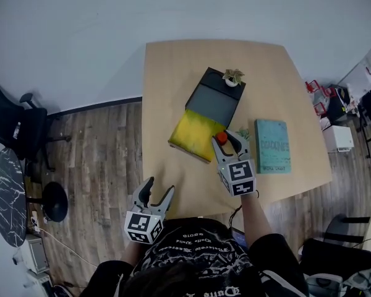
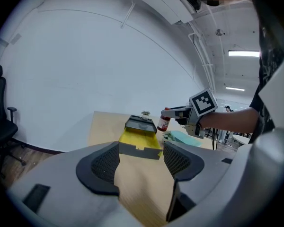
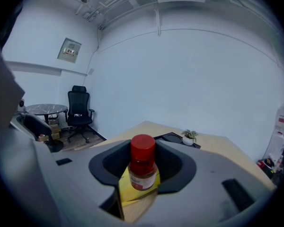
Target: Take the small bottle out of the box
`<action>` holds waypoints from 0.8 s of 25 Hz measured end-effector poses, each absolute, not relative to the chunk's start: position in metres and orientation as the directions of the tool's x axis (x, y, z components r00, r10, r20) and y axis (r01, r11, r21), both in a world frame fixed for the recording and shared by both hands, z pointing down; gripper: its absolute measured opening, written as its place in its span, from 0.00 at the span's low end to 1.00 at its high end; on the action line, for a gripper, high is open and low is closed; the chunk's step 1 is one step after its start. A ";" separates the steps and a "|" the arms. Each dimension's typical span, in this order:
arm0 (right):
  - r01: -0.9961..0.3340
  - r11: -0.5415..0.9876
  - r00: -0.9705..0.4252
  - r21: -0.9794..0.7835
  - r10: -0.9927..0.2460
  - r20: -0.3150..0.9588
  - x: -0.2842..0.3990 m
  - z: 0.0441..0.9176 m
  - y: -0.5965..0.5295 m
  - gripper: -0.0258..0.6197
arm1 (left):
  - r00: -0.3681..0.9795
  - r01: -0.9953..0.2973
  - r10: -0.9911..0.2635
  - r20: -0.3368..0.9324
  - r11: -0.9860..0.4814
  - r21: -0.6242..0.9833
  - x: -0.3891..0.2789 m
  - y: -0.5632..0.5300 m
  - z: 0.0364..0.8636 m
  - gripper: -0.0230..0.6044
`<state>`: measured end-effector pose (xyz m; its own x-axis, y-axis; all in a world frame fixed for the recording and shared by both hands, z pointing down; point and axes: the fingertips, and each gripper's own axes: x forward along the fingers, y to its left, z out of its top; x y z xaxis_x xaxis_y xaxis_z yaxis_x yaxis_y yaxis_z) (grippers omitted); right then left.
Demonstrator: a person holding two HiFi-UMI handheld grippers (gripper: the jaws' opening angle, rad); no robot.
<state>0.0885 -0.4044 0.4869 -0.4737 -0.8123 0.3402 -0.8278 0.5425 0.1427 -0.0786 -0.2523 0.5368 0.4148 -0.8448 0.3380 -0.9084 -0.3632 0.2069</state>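
The small bottle (image 3: 142,169), clear with a red cap, stands upright between the pads of my right gripper (image 3: 142,167), which is shut on it. In the head view the bottle (image 1: 222,138) hangs just off the near right corner of the open box (image 1: 201,125), whose inside is yellow and whose dark lid is folded back. From the left gripper view the bottle (image 2: 164,121) is lifted above the table, to the right of the box (image 2: 139,138). My left gripper (image 1: 156,193) stands open and holds nothing, near the table's front edge.
A small potted plant (image 1: 232,77) sits on the far end of the box lid. A teal book (image 1: 272,145) lies to the right of my right gripper. The wooden table (image 1: 173,67) is bordered by a black office chair (image 1: 12,125) at left and clutter at right.
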 end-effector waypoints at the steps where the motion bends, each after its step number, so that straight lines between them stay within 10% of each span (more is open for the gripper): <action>1: -0.828 0.542 -0.475 0.141 -0.813 0.336 0.089 0.484 -0.398 0.29 | 0.422 -0.905 -0.842 0.335 -0.370 0.210 -0.076 -0.251 0.537 0.51; 20: -0.904 0.420 -0.374 0.076 -0.866 0.332 0.137 0.486 -0.289 0.29 | 0.541 -0.839 -0.789 0.292 -0.484 0.248 -0.038 -0.237 0.536 0.51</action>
<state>0.1375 -0.2889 0.4858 -0.3743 -0.8658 0.3322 -0.9042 0.4202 0.0763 -0.0382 -0.2368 0.5356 0.5409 -0.7889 0.2917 -0.8393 -0.4839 0.2477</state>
